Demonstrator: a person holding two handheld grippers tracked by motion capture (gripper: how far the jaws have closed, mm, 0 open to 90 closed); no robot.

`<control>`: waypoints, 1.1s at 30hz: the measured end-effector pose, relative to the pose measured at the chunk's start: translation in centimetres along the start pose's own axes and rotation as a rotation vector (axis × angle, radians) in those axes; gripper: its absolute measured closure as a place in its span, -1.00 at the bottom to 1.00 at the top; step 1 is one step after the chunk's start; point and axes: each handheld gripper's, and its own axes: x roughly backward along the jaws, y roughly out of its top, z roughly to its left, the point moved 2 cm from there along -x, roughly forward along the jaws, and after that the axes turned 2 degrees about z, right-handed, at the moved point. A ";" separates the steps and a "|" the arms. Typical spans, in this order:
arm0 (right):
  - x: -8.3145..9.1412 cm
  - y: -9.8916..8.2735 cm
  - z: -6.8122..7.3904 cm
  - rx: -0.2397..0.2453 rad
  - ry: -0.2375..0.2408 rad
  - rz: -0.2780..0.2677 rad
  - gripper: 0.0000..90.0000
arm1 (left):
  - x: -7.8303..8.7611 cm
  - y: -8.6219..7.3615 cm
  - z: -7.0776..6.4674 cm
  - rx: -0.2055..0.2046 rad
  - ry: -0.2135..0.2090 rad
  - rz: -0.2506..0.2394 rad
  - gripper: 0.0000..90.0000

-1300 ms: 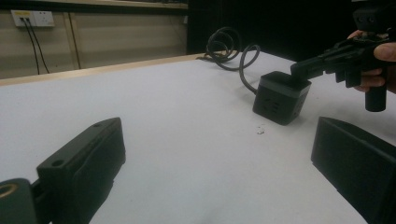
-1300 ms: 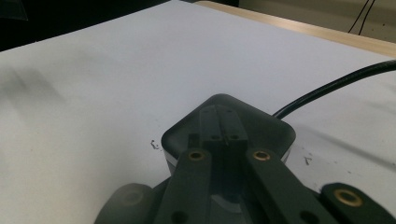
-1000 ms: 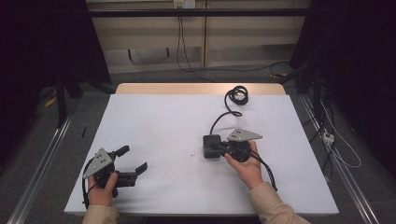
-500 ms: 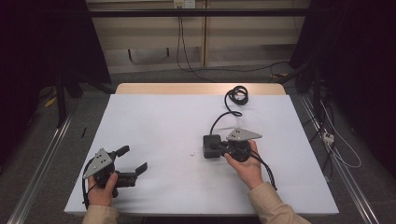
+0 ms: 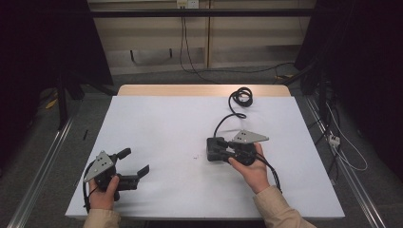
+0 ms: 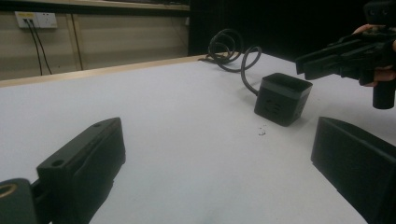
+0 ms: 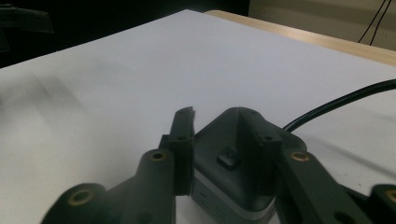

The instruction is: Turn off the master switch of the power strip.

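Right gripper (image 7: pixel 217 135) fingers just opened astride black cube (image 7: pixel 236 163), its button visible up close.

A lab or test room: a bare white-topped desk (image 5: pixel 157 128) stands on grey carpet, metal floor rails (image 5: pixel 40 175) flank it, black curtains hang around, and cables run to a wall socket (image 5: pixel 187 4).

Table (image 5: pixel 157 123): we are seeing it white-topped.
Wall socket (image 5: pixel 187 4): sitting beyond the table's far edge.
Floor cables (image 5: pixel 237 71): lying behind the table.
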 end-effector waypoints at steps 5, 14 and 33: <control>0.6 -0.3 0.1 0.007 0.017 0.016 0.15 | 0.0 0.0 -0.1 0.000 -0.001 -0.001 -0.94; 1.7 -0.9 -0.1 -0.003 0.023 0.013 -0.23 | 0.0 0.0 -0.1 -0.005 -0.001 -0.002 -0.94; 4.5 -2.8 -1.2 -0.031 0.001 0.018 -0.55 | 0.1 0.1 -0.1 -0.005 0.003 -0.004 -0.94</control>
